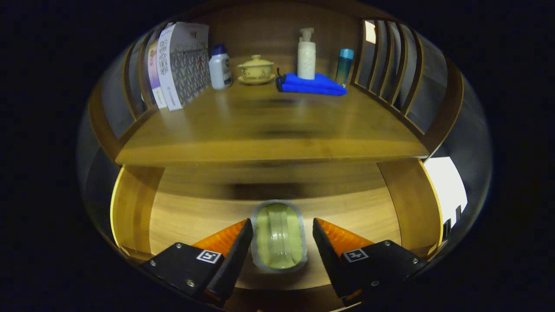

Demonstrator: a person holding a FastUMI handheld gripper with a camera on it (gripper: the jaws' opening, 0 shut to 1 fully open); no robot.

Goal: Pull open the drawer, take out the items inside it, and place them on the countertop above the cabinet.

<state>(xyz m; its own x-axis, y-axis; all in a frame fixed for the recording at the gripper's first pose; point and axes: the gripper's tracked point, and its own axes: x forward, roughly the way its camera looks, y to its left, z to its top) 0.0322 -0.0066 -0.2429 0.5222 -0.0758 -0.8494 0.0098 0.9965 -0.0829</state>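
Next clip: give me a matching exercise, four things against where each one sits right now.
Things:
1. blue cloth
2. pale green container
3. lidded cup on a saucer
4. books

Places:
A. in the open drawer, between the gripper fingers, which stand apart
B. leaning at the countertop's left end
C. under the pump bottle
D. between the white bottle and the pump bottle

Pairs: 1-C, 2-A, 3-D, 4-B

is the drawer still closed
No, the drawer is pulled open, with a pale green container lying inside between the open hand-held gripper's fingers.
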